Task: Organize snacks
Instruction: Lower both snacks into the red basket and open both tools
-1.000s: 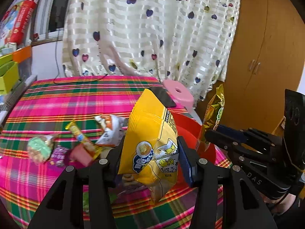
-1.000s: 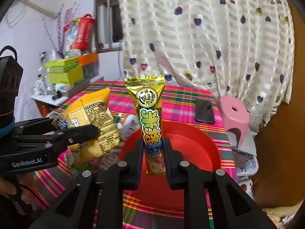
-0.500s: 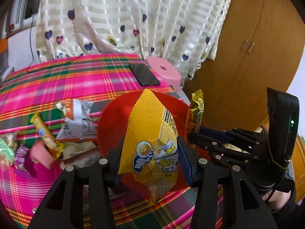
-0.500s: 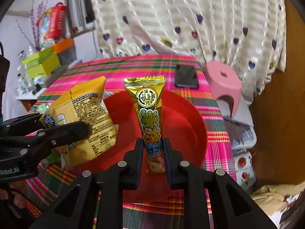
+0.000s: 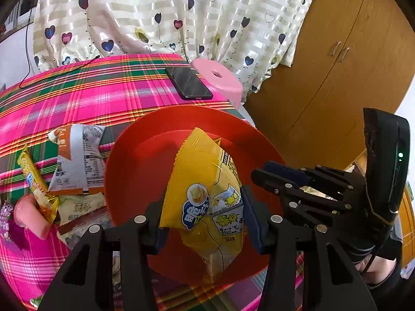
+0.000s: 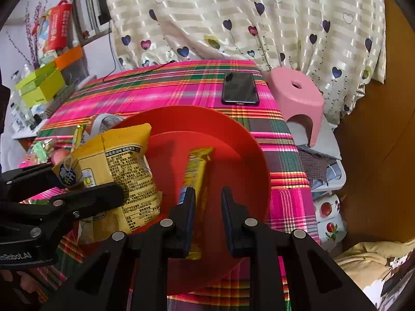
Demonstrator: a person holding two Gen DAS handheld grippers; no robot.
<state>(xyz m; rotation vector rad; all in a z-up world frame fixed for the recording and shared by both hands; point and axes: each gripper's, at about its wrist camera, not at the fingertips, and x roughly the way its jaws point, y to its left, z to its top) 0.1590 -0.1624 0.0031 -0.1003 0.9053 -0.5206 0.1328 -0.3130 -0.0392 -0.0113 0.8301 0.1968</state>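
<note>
The left gripper (image 5: 202, 207) grips a puffed yellow snack bag (image 5: 199, 181) across its middle, one pad pressed into each side. The bag stands upright between the fingers, its crimped top edge beyond the tips and its lower end hanging behind them. Straight ahead of and under this gripper is a red bowl (image 5: 135, 160) on a plaid cloth (image 5: 90, 90), and the bag hangs over the bowl's near half. To the gripper's left, outside the bowl, several loose snacks lie on the cloth: a white and orange packet (image 5: 77, 160) just beside the rim, a gold-wrapped bar (image 5: 31, 176) and a pink piece (image 5: 31, 217) further left. Beyond the bowl lies a dark phone (image 5: 188, 83), with a pink stool (image 5: 218, 75) past the cloth's edge. The right gripper (image 6: 207, 194) points down into the same bowl, its jaws drawn close with only a narrow slot between the pads, through which the red of the bowl shows. A gold stick snack (image 6: 198, 163), blurred, lies inside the bowl on the left side of that slot: it runs forward from behind the left finger, and it is not between the pads. From the right wrist view, the left gripper and its yellow bag sit just to the left, over the bowl's left rim.
</note>
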